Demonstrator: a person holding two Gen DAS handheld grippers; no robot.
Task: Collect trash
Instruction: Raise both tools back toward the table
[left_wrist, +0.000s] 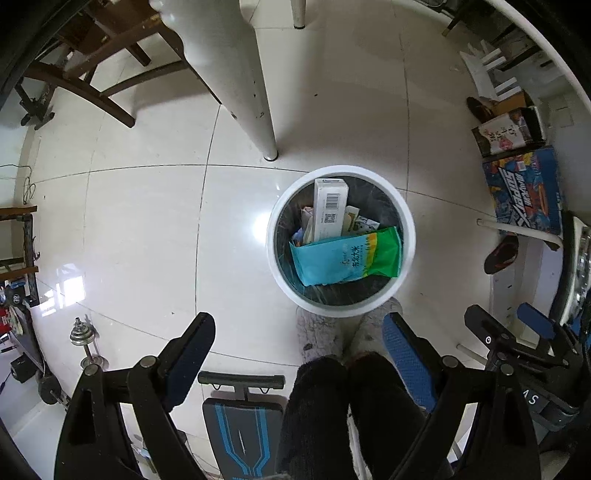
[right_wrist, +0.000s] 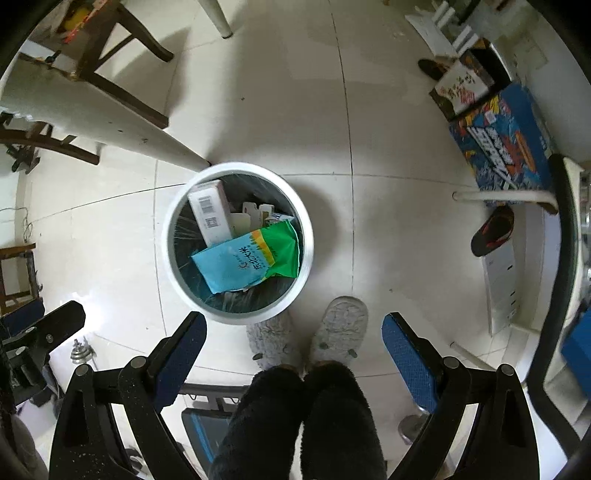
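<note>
Glossy white floor tiles (left_wrist: 147, 229) carry a round white plastic bin (left_wrist: 406, 221) lined in black. A teal-and-green plastic packet (left_wrist: 347, 258) lies against its near rim, a white barcoded carton (left_wrist: 330, 210) stands behind it. My left gripper (left_wrist: 299, 339) and right gripper (right_wrist: 294, 341) both gape wide, holding nothing. I judge most collecting done; no loose trash shows on the tiles.

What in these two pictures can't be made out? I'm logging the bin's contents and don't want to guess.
- Left wrist view: the trash bin bottom is hidden under the teal and green bag and white box.
- Both views: the small packets beside the box are partly covered, their print too small to read.
- Right wrist view: the blue carton is cut off by the white table rim.
</note>
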